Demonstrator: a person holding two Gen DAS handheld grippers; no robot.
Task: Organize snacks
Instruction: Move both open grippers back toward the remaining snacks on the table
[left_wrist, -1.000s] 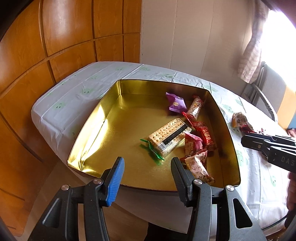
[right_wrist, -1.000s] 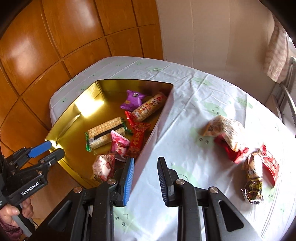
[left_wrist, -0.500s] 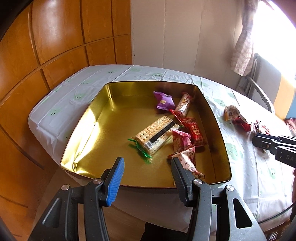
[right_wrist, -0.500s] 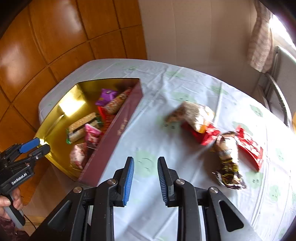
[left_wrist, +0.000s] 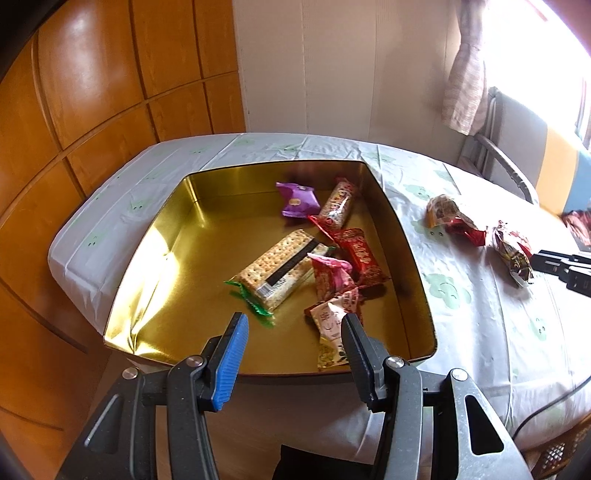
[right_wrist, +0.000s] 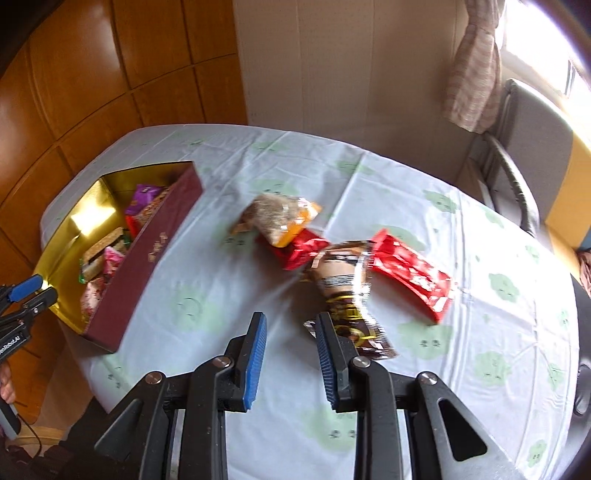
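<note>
A gold-lined tin (left_wrist: 147, 280) with maroon outer walls (right_wrist: 147, 258) sits at the table's left end. It holds a cracker pack (left_wrist: 280, 273), a purple packet (left_wrist: 299, 199) and several red and pink snack packets (left_wrist: 358, 251). Loose snacks lie on the cloth to its right: an orange-and-clear bag (right_wrist: 280, 218), a brown striped packet (right_wrist: 343, 295) and a red wrapper (right_wrist: 413, 273). My left gripper (left_wrist: 291, 347) is open and empty over the tin's near rim. My right gripper (right_wrist: 290, 350) is open and empty above the cloth, just left of the brown packet.
The oval table wears a white cloth with green prints (right_wrist: 480, 369). Wooden wall panels (left_wrist: 92, 92) stand at the left. A chair (right_wrist: 517, 177) and a curtain (right_wrist: 472, 74) are at the far right. A cable (left_wrist: 546, 410) hangs off the table's near right edge.
My right gripper has swung right, from beside the tin to above the loose snacks. My left gripper has drawn back a little from the tin. Both stayed open.
</note>
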